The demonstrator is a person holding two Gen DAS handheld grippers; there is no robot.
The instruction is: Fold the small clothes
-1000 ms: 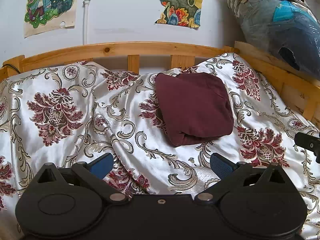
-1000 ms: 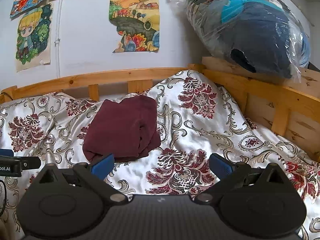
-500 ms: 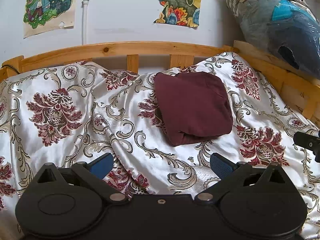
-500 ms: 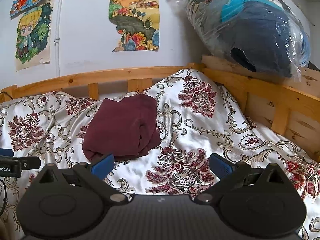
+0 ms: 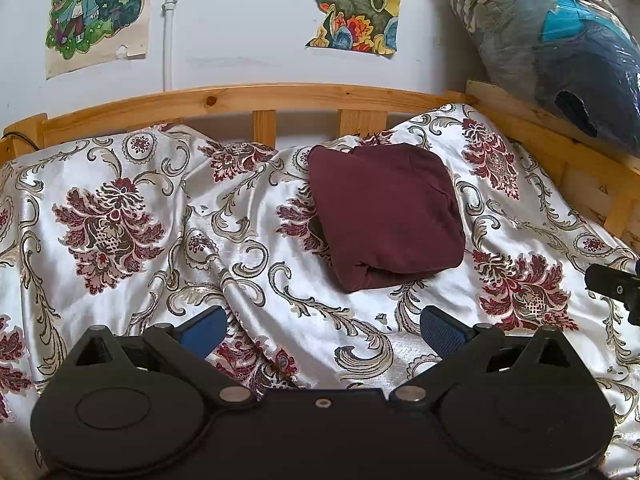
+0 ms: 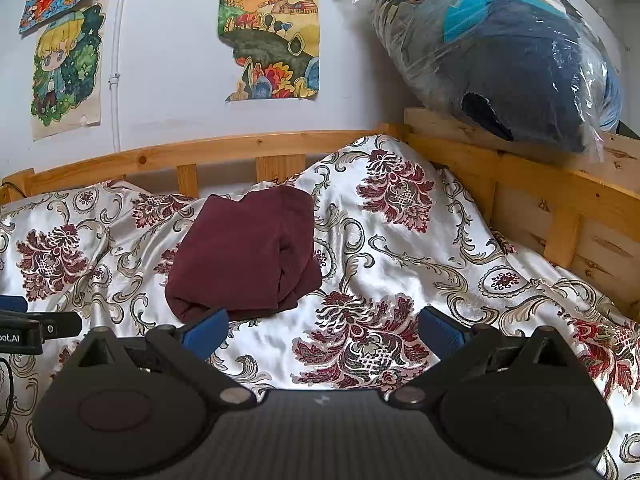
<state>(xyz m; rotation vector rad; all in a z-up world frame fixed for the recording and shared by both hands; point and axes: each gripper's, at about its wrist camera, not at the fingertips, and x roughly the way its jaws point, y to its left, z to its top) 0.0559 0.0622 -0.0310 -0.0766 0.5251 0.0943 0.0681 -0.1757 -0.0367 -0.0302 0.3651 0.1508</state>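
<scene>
The folded garment (image 5: 386, 216) lies on the bedspread (image 5: 120, 280), toward the headboard rail (image 5: 240, 98) behind it. The left gripper (image 5: 320, 326) sits before it, the right gripper (image 6: 322, 328) to its right. A bagged bundle (image 6: 500, 60) rests, it seems, on the side rail (image 6: 520, 168) at right.

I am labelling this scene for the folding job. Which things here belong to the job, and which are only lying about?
For the job:
- dark red garment, folded, on the bedspread
- left claw, open
- right claw, open

Lying about:
- plastic bag of clothes
- wall pictures
- wooden bed rail
</scene>
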